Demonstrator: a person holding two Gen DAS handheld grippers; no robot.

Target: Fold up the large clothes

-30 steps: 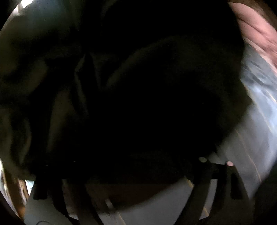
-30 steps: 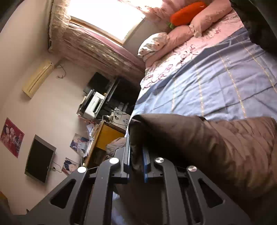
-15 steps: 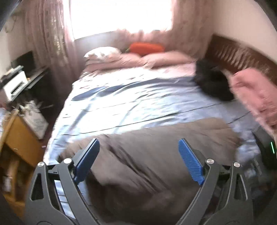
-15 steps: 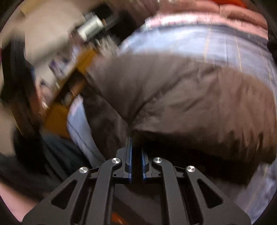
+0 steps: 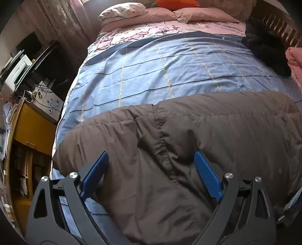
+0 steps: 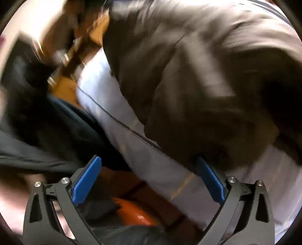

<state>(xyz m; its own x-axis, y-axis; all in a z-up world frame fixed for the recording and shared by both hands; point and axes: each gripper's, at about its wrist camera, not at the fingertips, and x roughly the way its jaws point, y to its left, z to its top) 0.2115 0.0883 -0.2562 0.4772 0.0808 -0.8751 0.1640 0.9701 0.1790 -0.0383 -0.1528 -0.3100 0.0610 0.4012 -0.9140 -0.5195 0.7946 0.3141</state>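
**Brown coat down on bed, both claws off it**

Bed [image 5: 169, 62] w/ blue checked cover fills the room. Brown quilted coat [image 5: 188, 141] lies across its near end, 6 o'clock side. Left gripper [image 5: 151, 175] spread wide, pads clear of cloth, nothing held. Right gripper [image 6: 149, 179] jaws opening, nothing between them; coat [image 6: 198, 75] at 1 o'clock, view blurred.

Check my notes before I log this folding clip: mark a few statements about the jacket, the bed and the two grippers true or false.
1. The brown quilted jacket lies on the blue bedspread. True.
2. The left gripper clamps the jacket. False: its blue pads stand wide apart above it.
3. The right gripper is opening, nothing pinched between its pads. True.
4. A green pillow lies at the head of the bed. False: the orange cushion and pink pillows lie there.
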